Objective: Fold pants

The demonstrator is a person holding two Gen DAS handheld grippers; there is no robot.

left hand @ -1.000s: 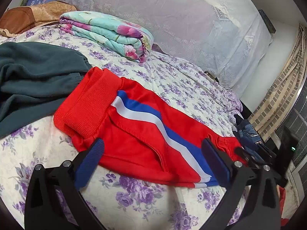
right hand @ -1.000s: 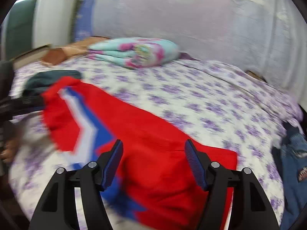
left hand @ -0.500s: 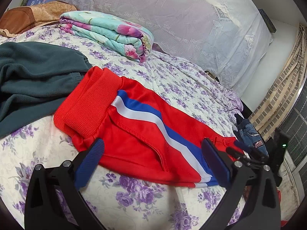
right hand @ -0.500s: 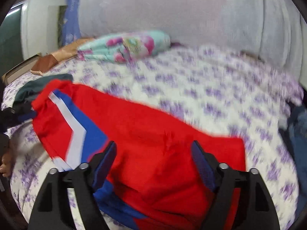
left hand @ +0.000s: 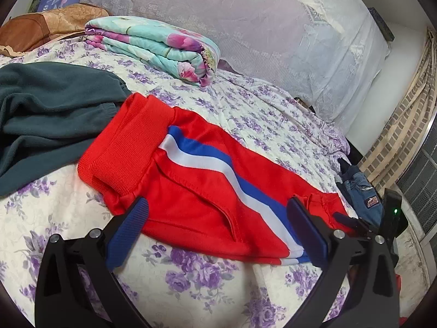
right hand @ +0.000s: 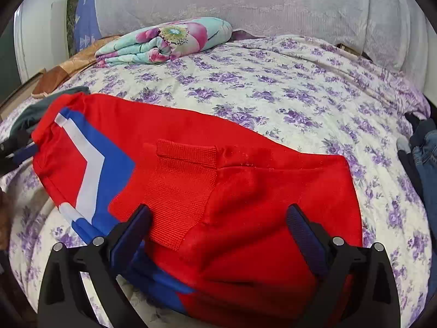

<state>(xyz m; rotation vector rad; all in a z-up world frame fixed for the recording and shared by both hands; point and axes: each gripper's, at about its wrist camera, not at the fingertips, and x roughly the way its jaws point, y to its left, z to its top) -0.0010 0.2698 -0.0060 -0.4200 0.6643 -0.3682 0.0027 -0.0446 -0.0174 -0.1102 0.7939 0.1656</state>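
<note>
Red pants [left hand: 196, 191] with a white and blue side stripe lie folded on the floral bedsheet [left hand: 191, 281]. In the left wrist view my left gripper [left hand: 218, 235] is open and empty, just in front of the pants' near edge. In the right wrist view the pants [right hand: 245, 191] show a ribbed cuff folded on top. My right gripper [right hand: 218, 235] is open and hovers over the pants' near end, holding nothing. The right gripper's tip also shows at the pants' far end in the left wrist view [left hand: 352, 221].
A dark green garment [left hand: 46, 109] lies left of the pants. A folded floral quilt [left hand: 155, 46] and a brown pillow [left hand: 41, 27] sit at the bed's head. Blue jeans [left hand: 360, 194] hang at the bed's right edge, also in the right wrist view [right hand: 426, 169].
The right gripper moved in lower over the pants' end and steadied. The left gripper and the pants stayed put.
</note>
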